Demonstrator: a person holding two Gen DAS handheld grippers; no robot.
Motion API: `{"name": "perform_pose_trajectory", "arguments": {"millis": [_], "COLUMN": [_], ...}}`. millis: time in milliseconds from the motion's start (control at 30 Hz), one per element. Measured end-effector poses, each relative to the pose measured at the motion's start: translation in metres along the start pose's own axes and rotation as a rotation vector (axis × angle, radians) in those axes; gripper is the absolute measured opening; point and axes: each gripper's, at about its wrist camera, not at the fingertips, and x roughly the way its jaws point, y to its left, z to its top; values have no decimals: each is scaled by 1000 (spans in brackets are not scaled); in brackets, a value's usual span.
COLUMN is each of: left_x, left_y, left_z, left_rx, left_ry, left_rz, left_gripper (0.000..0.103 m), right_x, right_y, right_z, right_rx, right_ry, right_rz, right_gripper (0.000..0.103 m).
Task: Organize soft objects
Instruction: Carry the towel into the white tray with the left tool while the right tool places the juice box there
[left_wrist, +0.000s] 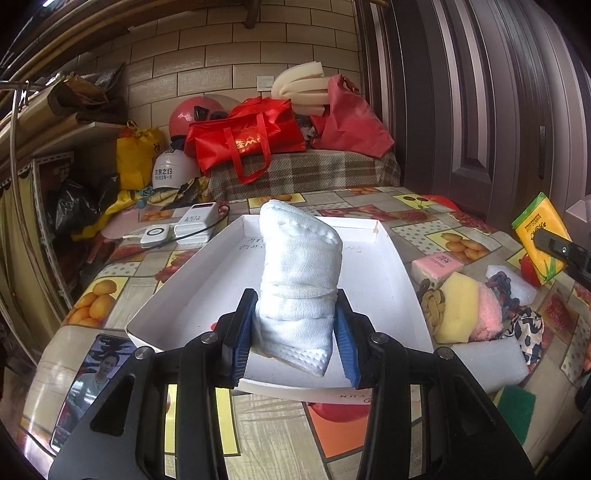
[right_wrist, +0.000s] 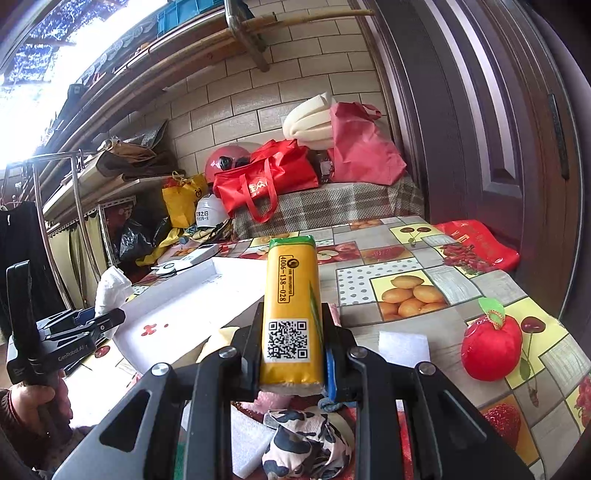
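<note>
A: Starting at our left gripper (left_wrist: 295, 328): we are clamping the rolled white towel (left_wrist: 300, 280) between the blue pads (left_wrist: 240, 339), low on the roll, and the cloth is bulging a little above the pinch. It is standing up out of the jaws, right over the white tray (left_wrist: 373, 295) that lies just ahead of them.

B: And in the right gripper (right_wrist: 291, 354) we are squeezing the yellow tissue pack (right_wrist: 291, 314) by its near end, with the rest of it sticking out ahead. From the left camera it is hanging off to the right, above the table.

A: Both look light and soft to us. The towel is probably going to sag or unroll if we are gripping too near an end, so the middle of the roll seems the safer hold.

B: The pack's film looks slick; we are judging that a hold across its narrow sides, further toward its middle, would slip less.

A: Beyond the left jaws, to their right, the sponge (left_wrist: 458, 310), pink cloth (left_wrist: 489, 314) and foam block (left_wrist: 484, 360) are lying beside the tray. Right of the right gripper, the red apple (right_wrist: 491, 349) is sitting well apart.
</note>
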Motion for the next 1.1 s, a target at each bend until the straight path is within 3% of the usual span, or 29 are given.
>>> {"name": "perform_pose_trajectory", "arguments": {"millis": [300,600,1033,1067,1100], "left_x": [25,32,68,68,67], "left_y": [24,33,37,37,38], "left_z": [11,14,22,22,22], "left_rx": [-64,-100,-113,-115,-119], "left_ry": [-3,8,122,124,116], "left_rz": [54,53,68,83,100], "left_gripper": [40,40,42,44,46], "right_x": [43,61,102,103,103], "right_y": [35,81,121,123,125], "right_z": [-3,-8,-9,-9,-10], "right_rx": [-113,-223,-274,-283,-291], "right_ry": [41,28,140,149,146], "right_rz": [47,145,237,226,213], "right_gripper": [24,24,26,34,61]}}
